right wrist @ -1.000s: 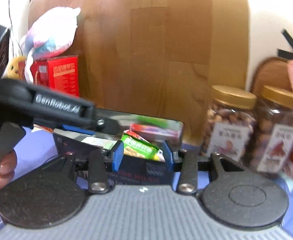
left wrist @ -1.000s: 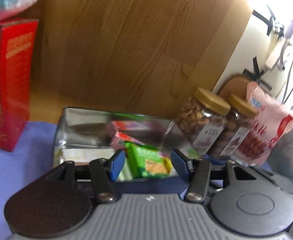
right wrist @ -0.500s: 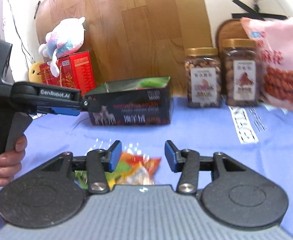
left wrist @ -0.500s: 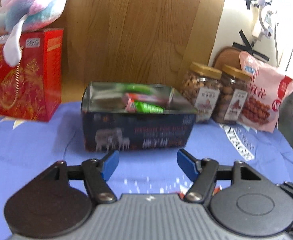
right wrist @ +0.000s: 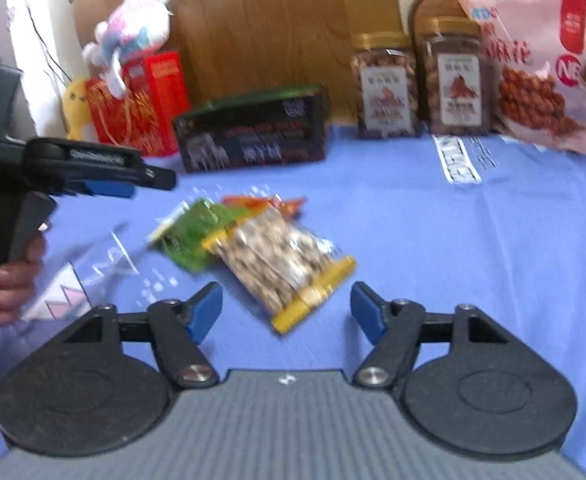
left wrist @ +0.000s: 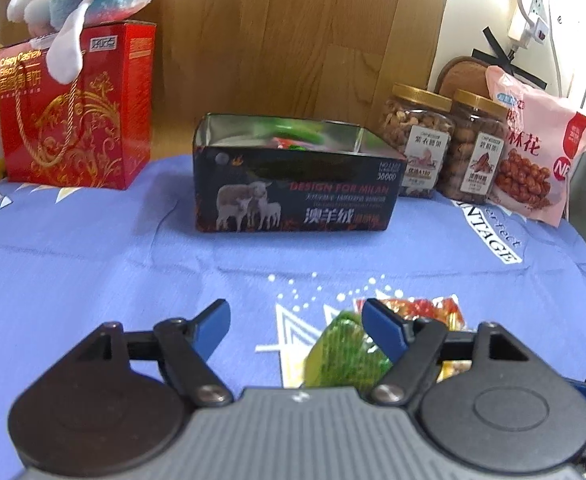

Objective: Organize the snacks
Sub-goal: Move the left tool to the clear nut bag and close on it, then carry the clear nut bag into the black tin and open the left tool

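Two blue-padded grippers, left (left wrist: 293, 322) and right (right wrist: 287, 308), hang empty with jaws opening over a heap of light, crinkly, slippery plastic snack packets (right wrist: 253, 244) on the blue cloth (right wrist: 453, 260), probably best pinched at their flat sealed edges.

Bright daylight glares upper right; right view motion-blurred; fisheye-bent edges.

Blue printed cloth (left wrist: 93, 264) covers the table. Dark open box (left wrist: 297, 196) sits mid-back. Left of box: red gift box (left wrist: 77, 108). Right of box: 2 nut jars (left wrist: 417, 144), pink bag (left wrist: 537, 148). In front of box: snack packets (right wrist: 253, 248) in loose pile.
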`<state>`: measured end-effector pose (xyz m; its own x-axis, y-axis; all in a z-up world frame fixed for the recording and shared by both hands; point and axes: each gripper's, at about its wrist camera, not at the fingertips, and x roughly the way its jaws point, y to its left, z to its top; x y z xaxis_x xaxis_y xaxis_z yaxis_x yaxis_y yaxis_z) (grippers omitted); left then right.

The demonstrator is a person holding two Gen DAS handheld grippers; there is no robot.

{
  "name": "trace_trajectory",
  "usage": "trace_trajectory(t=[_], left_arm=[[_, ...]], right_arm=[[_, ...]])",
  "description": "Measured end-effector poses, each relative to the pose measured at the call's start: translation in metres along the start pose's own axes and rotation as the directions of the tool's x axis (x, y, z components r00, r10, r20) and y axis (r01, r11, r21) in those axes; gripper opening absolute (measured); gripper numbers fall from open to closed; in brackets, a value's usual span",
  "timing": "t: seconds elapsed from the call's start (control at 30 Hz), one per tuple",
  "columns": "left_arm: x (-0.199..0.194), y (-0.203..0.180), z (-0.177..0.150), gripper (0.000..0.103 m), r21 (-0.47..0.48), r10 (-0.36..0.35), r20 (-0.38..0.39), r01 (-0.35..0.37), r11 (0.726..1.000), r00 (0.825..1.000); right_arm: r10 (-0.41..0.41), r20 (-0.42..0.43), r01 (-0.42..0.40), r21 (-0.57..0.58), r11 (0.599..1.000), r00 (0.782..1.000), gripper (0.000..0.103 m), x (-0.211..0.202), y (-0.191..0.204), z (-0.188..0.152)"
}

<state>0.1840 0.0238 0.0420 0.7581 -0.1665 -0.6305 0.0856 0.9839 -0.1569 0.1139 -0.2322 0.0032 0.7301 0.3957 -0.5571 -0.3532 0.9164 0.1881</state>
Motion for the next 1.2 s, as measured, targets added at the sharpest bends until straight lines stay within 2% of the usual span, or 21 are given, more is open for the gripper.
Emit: trace_trajectory(t=[0.13,0.2,0.33,0.47,0.57,0.63,0.7,0.87,0.93,0.97,1.03,1.13,1.2], left_arm=[[0.0,0.004,-0.006,0.075,0.0,0.018,-0.008,-0.018,1.0,1.0],[0.0,0.007,-0.008,0.075,-0.003,0.024,-0.009,-0.024,1.0,1.0],[-0.002,0.018,-0.013,0.076,-0.033,0.02,-0.009,-0.02,0.999,1.0],[-0.001,0.03,-0.016,0.076,-0.083,0.003,-0.017,-0.004,0.997,1.0],[-0.005,0.037,-0.017,0.076,-0.111,-0.03,-0.021,0.028,0.993,0.999],[-0.011,0.04,-0.019,0.076,-0.12,-0.07,-0.014,0.068,0.99,0.997],[-0.014,0.039,-0.021,0.078,-0.117,-0.117,-0.015,0.114,0.987,0.993],[-0.01,0.029,-0.032,0.078,-0.106,-0.236,-0.072,0.228,0.968,0.969],[-0.004,0.023,-0.039,0.073,-0.101,-0.278,-0.098,0.269,0.958,0.956],[-0.004,0.017,-0.043,0.072,-0.073,-0.271,-0.088,0.265,0.961,0.958],[-0.005,0.006,-0.047,0.058,-0.011,-0.263,-0.089,0.263,0.965,0.961],[-0.007,0.005,-0.046,0.043,-0.015,-0.279,-0.098,0.279,0.96,0.955],[-0.012,0.009,-0.043,0.037,-0.034,-0.291,-0.093,0.289,0.957,0.952]], right_arm=[[-0.017,-0.014,0.017,-0.014,1.0,1.0,0.07,0.006,0.002,0.001],[-0.013,-0.02,0.012,-0.034,0.999,1.0,0.057,0.012,0.007,0.004],[0.013,-0.017,-0.015,-0.11,0.994,1.0,0.046,0.024,0.028,0.012],[0.064,-0.02,-0.067,-0.194,0.979,0.998,0.046,0.037,0.054,0.017],[0.091,-0.013,-0.092,-0.215,0.972,0.996,0.046,0.036,0.061,0.018],[0.085,-0.013,-0.086,-0.209,0.974,0.996,0.05,0.034,0.057,0.017],[0.077,-0.019,-0.079,-0.193,0.978,0.997,0.064,0.031,0.049,0.016],[0.095,-0.058,-0.104,-0.197,0.975,0.994,0.066,0.034,0.045,0.008],[0.093,-0.054,-0.103,-0.235,0.967,0.994,0.063,0.037,0.054,0.006],[0.099,-0.052,-0.109,-0.254,0.961,0.994,0.054,0.038,0.058,0.005],[0.111,-0.042,-0.119,-0.274,0.954,0.993,0.047,0.041,0.066,0.004],[0.097,-0.017,-0.097,-0.314,0.945,0.995,0.032,0.042,0.077,0.001],[0.095,-0.003,-0.091,-0.313,0.945,0.995,0.028,0.041,0.078,0.003]])
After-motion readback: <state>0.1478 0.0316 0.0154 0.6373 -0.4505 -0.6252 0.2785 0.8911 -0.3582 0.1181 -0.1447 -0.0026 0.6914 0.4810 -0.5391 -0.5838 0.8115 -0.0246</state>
